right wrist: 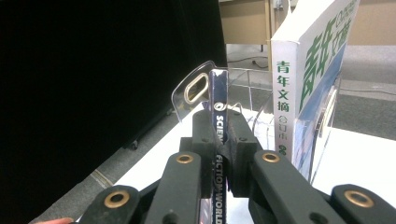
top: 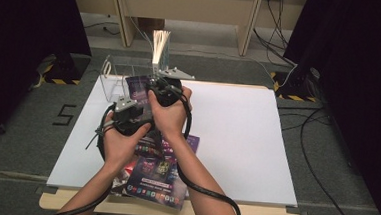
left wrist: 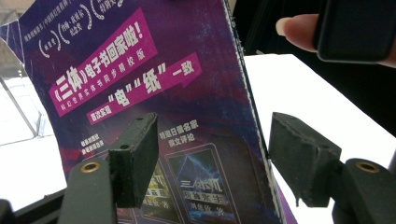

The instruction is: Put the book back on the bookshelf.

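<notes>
A purple magazine (top: 137, 87) stands upright over the table's back left, held by its spine. My right gripper (right wrist: 219, 126) is shut on that spine (right wrist: 218, 93), which reads "Science Fiction World". In the left gripper view the cover (left wrist: 140, 70) shows close up with white and pink print. My left gripper (left wrist: 219, 158) is open, with the magazine's free edge between its pads (left wrist: 303, 158) and neither pad pressing on it. In the high view the left gripper (top: 130, 111) sits just in front of the right gripper (top: 167, 86).
A clear acrylic rack (right wrist: 196, 86) stands at the table's back left (top: 112, 77), with a white and green book (right wrist: 285, 102) upright in it. More purple magazines (top: 159, 178) lie at the front edge. The white tabletop (top: 237, 135) stretches away to the right.
</notes>
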The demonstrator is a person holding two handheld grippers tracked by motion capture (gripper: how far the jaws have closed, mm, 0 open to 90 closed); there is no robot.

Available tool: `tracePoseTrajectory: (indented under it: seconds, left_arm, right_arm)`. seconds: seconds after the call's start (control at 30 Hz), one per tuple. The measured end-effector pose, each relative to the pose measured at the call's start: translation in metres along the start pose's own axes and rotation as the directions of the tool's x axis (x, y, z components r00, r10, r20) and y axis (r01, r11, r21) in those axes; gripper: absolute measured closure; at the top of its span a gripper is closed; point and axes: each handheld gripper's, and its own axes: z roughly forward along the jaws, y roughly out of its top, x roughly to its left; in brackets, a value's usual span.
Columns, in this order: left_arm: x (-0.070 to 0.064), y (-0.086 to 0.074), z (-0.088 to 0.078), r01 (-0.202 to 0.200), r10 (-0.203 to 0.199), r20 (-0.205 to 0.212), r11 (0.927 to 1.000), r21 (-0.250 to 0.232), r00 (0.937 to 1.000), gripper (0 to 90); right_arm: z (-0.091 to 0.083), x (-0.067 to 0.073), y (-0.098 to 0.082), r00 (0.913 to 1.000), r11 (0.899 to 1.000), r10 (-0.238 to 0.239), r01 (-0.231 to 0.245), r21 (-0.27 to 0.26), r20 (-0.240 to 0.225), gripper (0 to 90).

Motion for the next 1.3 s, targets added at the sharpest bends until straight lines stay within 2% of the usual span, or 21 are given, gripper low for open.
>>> tracePoseTrajectory:
  seconds: [0.17,0.43,0.5,0.67,0.73,0.83,0.97,1.07,1.17,1.3]
  left_arm:
    - [-0.004,0.002,0.003,-0.006,0.005,-0.029,0.9999,-0.009,0.9996,33.1]
    - [-0.010,-0.002,0.012,-0.007,0.008,-0.058,0.9999,0.016,0.9983,35.7]
    - [-0.011,-0.005,0.014,-0.023,0.024,-0.063,0.9994,0.025,0.9977,36.6]
    - [-0.015,-0.007,0.015,-0.045,0.047,-0.088,0.9989,0.015,0.9950,38.2]
    - [-0.016,-0.007,0.015,-0.038,0.039,-0.088,0.9992,0.011,0.9954,37.9]
    - [-0.019,-0.007,0.014,-0.060,0.060,-0.104,0.9982,0.003,0.9928,38.5]
    - [-0.018,-0.007,0.016,-0.046,0.047,-0.122,0.9989,0.009,0.9915,38.3]
    - [-0.020,-0.009,0.016,-0.057,0.057,-0.139,0.9984,0.000,0.9887,38.5]
    - [-0.022,-0.012,0.017,-0.076,0.074,-0.166,0.9971,-0.006,0.9833,39.0]
    - [-0.024,-0.018,0.018,-0.099,0.099,-0.189,0.9950,0.008,0.9769,41.1]
  right_arm:
    - [0.000,0.001,0.000,1.0000,1.000,-0.003,0.003,0.000,0.003,84.5]
    - [-0.001,0.002,0.000,1.0000,1.000,0.006,-0.006,0.003,0.006,84.5]
    - [-0.001,0.001,0.001,0.9999,1.000,0.012,-0.012,0.002,0.004,84.4]
    - [-0.001,0.001,0.000,0.9998,1.000,0.019,-0.019,0.000,0.003,84.4]
    - [-0.001,0.001,0.000,0.9997,1.000,0.024,-0.024,0.000,0.006,84.4]
    - [-0.001,0.001,0.000,0.9996,1.000,0.028,-0.028,-0.004,0.005,84.4]
    - [-0.003,0.002,0.000,0.9996,1.000,0.028,-0.028,-0.002,0.006,84.4]
    - [-0.003,0.002,0.000,0.9997,1.000,0.026,-0.026,-0.006,0.003,84.4]
    - [-0.004,0.004,0.000,0.9996,1.000,0.028,-0.028,-0.012,0.000,84.4]
    - [-0.004,0.007,0.000,0.9996,1.000,0.028,-0.028,-0.012,-0.006,84.4]
